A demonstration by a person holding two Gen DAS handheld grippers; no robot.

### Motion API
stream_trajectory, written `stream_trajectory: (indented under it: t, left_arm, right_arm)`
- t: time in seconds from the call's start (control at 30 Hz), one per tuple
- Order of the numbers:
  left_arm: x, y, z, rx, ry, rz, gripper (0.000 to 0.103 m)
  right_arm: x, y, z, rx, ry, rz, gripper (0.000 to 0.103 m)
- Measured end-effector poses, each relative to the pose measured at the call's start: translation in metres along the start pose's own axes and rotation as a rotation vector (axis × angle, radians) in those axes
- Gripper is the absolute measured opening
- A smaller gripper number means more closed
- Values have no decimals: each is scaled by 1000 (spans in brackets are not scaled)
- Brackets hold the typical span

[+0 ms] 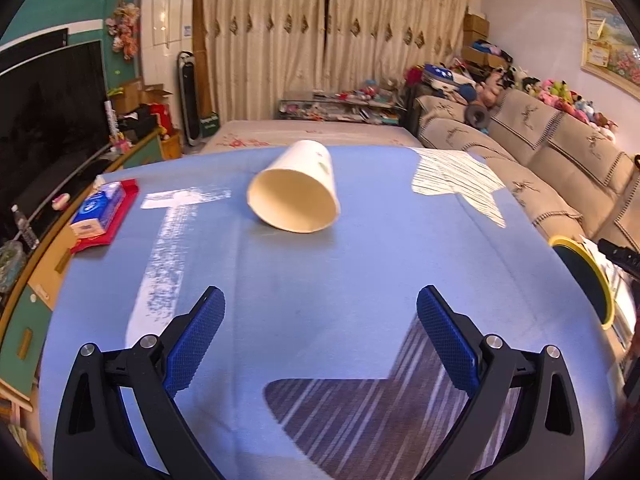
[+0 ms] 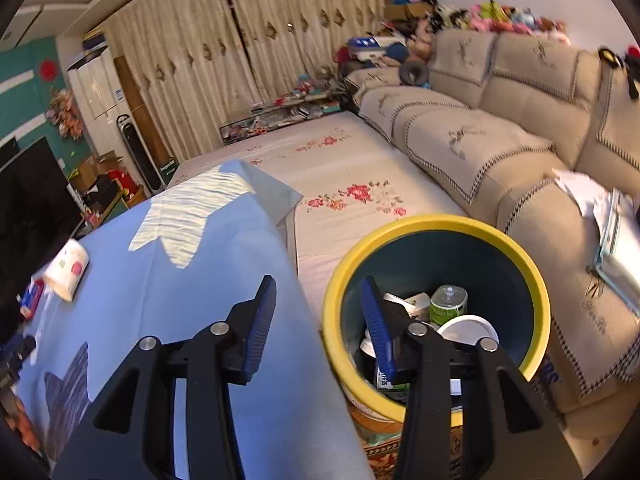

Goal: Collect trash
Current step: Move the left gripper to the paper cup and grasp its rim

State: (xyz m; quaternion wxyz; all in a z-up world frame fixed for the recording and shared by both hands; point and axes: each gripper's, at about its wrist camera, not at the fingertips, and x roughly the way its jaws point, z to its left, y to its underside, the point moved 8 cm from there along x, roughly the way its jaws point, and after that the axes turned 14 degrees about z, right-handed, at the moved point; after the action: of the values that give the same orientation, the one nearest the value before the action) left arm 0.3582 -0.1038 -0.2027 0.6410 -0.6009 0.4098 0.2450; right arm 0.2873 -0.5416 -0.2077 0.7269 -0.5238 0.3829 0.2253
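A cream paper cup (image 1: 294,186) lies on its side on the blue tablecloth (image 1: 360,264), its mouth turned toward my left gripper (image 1: 320,304). That gripper is open and empty, a short way in front of the cup. The cup also shows in the right wrist view (image 2: 67,270) at far left. My right gripper (image 2: 320,292) is open and empty, held over the table's right edge and the rim of a yellow-rimmed bin (image 2: 536,280). Inside the bin lie a green can (image 2: 449,300), a white lid (image 2: 468,328) and other trash.
A tissue pack on a red wrapper (image 1: 102,210) lies at the table's left edge. A beige sofa (image 2: 500,136) runs along the right, with papers (image 2: 608,216) on it. A floral-covered platform (image 2: 344,176) lies beyond the table. A TV (image 1: 48,120) stands left.
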Motion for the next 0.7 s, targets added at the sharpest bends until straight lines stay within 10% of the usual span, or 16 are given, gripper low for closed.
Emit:
stream_trajectory:
  t: [0.7]
  left_arm:
    - [88,-94,-5,-119,3,121,57]
  right_arm:
    - [0,11,24,-61,-3,-39,50]
